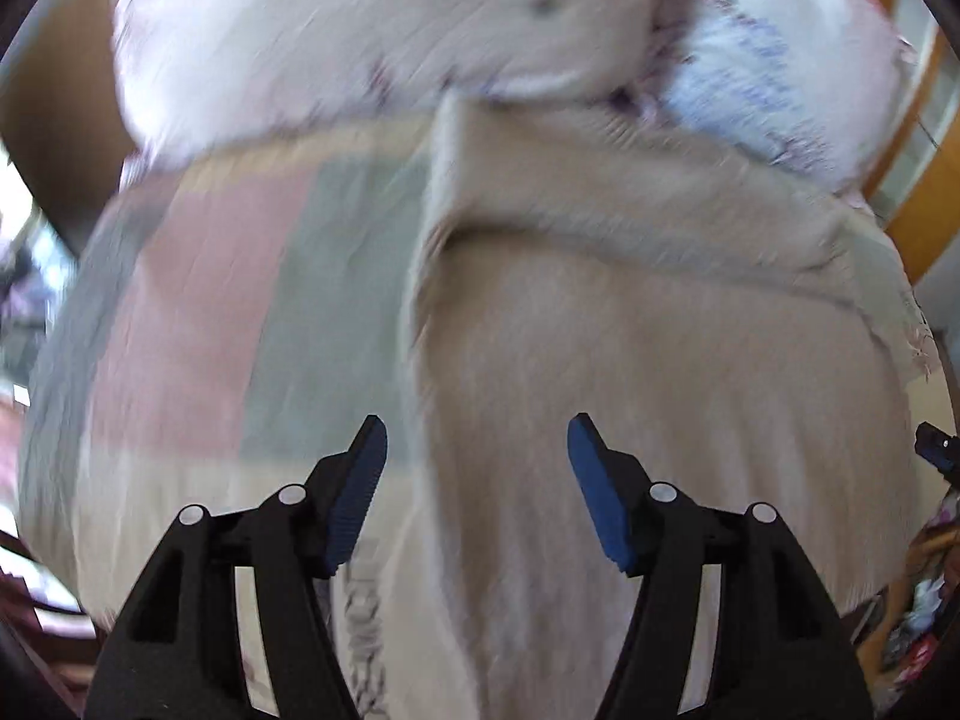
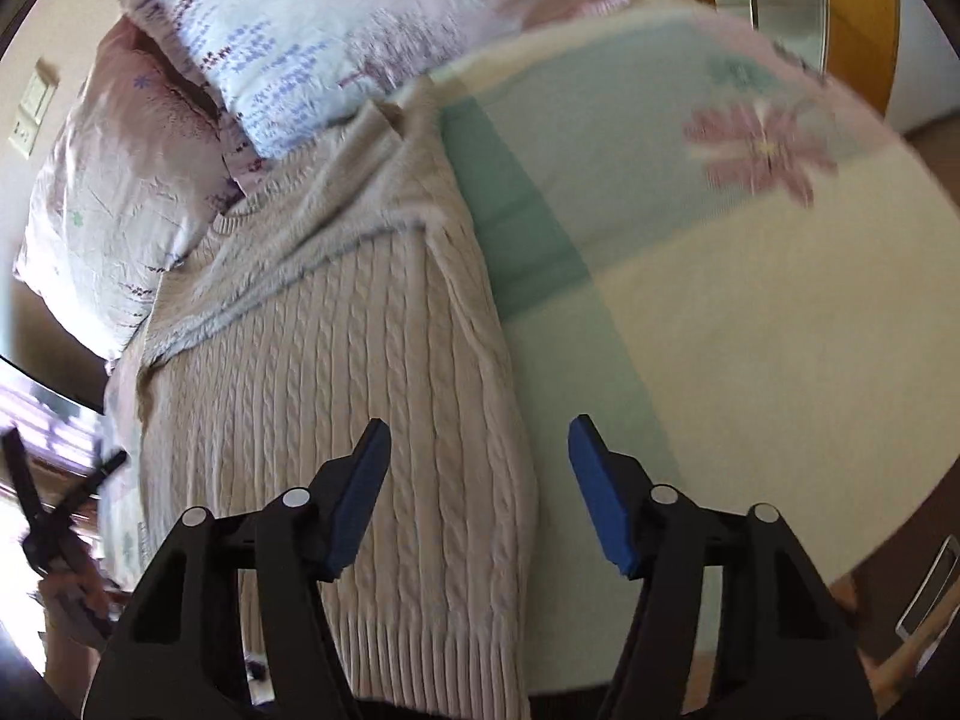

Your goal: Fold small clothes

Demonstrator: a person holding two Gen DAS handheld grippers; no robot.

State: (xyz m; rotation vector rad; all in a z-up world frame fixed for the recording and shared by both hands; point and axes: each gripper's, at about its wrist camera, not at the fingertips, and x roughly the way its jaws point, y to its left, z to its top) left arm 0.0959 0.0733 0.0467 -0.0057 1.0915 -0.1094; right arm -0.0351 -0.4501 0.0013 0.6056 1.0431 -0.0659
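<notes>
A beige cable-knit sweater (image 2: 360, 372) lies flat on the bed, neck toward the pillows, hem toward me, with a sleeve folded across its chest. In the blurred left wrist view the sweater (image 1: 630, 360) fills the right half. My left gripper (image 1: 477, 432) is open and empty above the sweater's left edge. My right gripper (image 2: 479, 435) is open and empty above the sweater's right edge near the hem. The left gripper (image 2: 54, 510) also shows at the far left of the right wrist view.
The bed cover (image 2: 720, 300) has pastel green, cream and pink blocks with a flower print. Patterned pillows (image 2: 288, 60) lie beyond the sweater's neck. A wooden-framed mirror or door (image 2: 780, 0) stands behind the bed. The bed's front edge is near the hem.
</notes>
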